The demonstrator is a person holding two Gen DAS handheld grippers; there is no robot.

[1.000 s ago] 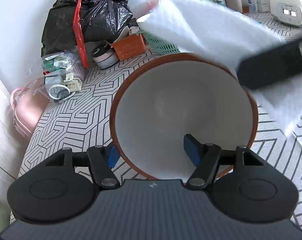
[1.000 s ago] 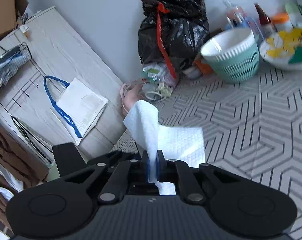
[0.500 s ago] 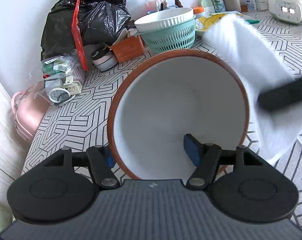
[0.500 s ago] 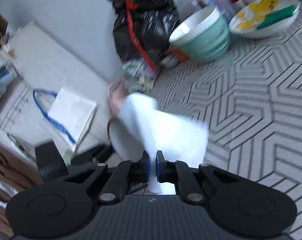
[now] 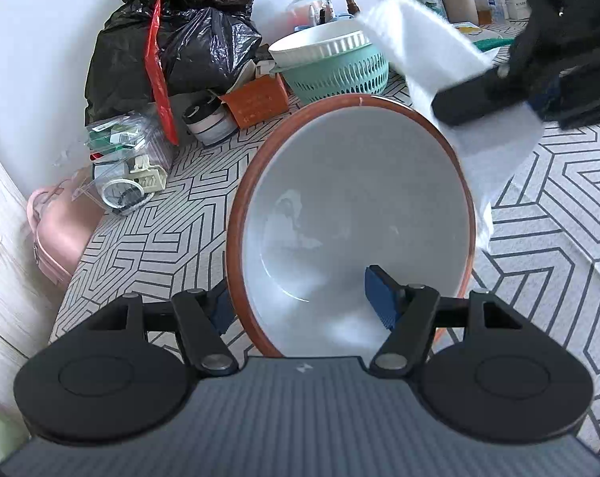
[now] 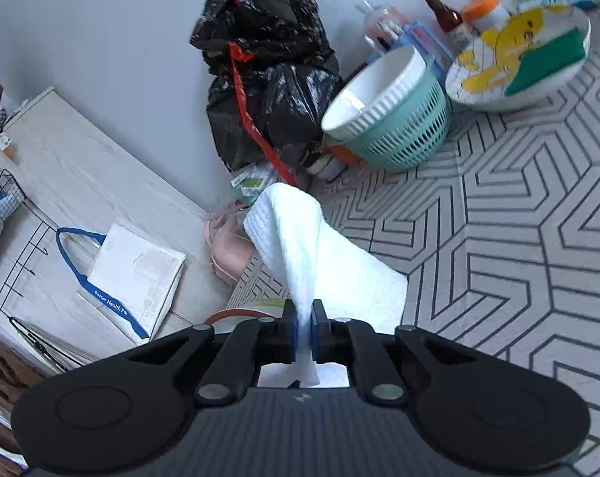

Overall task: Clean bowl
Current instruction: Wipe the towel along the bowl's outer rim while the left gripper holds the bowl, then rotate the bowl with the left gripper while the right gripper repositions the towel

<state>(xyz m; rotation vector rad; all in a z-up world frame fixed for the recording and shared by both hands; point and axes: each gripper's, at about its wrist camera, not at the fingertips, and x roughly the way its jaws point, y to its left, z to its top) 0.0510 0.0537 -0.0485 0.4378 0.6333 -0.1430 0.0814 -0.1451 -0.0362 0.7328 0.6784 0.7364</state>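
A brown-rimmed bowl with a white inside [image 5: 351, 206] is tilted on its edge, its opening facing the left wrist camera. My left gripper [image 5: 303, 298] is shut on the bowl's near rim, one finger inside and one outside. My right gripper [image 6: 304, 332] is shut on a white paper towel [image 6: 300, 246]. In the left wrist view that gripper [image 5: 494, 95] holds the towel [image 5: 431, 59] at the bowl's upper right rim. A sliver of the bowl's rim [image 6: 236, 313] shows in the right wrist view.
A teal basket holding a white dish [image 5: 335, 63] stands behind the bowl, next to a black rubbish bag [image 5: 168, 39], an orange box [image 5: 256, 99] and bagged clutter [image 5: 125, 167]. A yellow-printed bowl [image 6: 518, 59] and bottles stand at the back. A pink case [image 5: 57, 230] lies at the table's left edge.
The right gripper has swung the towel from the right side of the bowl up to its upper right rim. The bowl has tilted a little more upright in the left gripper.
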